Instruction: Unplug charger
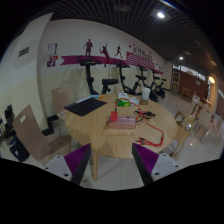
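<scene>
My gripper point(113, 166) is open, its two purple-padded fingers point(80, 163) spread wide with nothing between them. It hangs well back from a round wooden table point(95, 132) that stands beyond the fingers. On the table lie a dark laptop point(85, 105), a pink box point(121, 120) and some small items point(127, 100). No charger or plug can be made out from this distance.
Wooden chairs stand left of the table point(38, 133) and to its right point(183, 112). Exercise bikes point(112, 76) line the far wall under a pink mural of sports figures. Pale tiled floor point(112, 172) lies between my fingers and the table.
</scene>
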Demonstrator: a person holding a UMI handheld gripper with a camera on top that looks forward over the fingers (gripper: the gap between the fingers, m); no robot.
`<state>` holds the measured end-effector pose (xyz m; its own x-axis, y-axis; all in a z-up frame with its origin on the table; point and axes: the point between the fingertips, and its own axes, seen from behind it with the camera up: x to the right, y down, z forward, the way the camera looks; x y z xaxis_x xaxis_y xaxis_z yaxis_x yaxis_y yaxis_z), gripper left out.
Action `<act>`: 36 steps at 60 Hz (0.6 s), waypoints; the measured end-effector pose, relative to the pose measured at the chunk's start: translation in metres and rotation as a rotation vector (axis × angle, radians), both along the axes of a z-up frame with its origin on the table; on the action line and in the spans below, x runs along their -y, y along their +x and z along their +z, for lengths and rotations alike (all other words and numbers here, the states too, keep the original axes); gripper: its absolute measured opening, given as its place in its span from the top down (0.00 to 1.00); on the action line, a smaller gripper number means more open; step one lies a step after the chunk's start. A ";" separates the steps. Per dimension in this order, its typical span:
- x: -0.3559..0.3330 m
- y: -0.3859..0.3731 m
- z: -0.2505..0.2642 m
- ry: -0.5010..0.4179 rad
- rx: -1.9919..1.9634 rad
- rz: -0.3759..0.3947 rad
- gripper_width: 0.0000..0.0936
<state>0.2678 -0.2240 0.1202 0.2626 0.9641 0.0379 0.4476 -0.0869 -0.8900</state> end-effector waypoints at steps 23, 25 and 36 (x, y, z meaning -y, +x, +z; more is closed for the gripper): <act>-0.025 -0.109 -0.019 0.027 -0.031 0.004 0.09; -0.029 -0.124 -0.024 0.026 -0.034 0.003 0.08; -0.050 -0.201 -0.047 0.030 -0.053 -0.012 0.08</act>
<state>0.0672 -0.1741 0.0731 0.2765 0.9596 0.0521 0.3987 -0.0652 -0.9147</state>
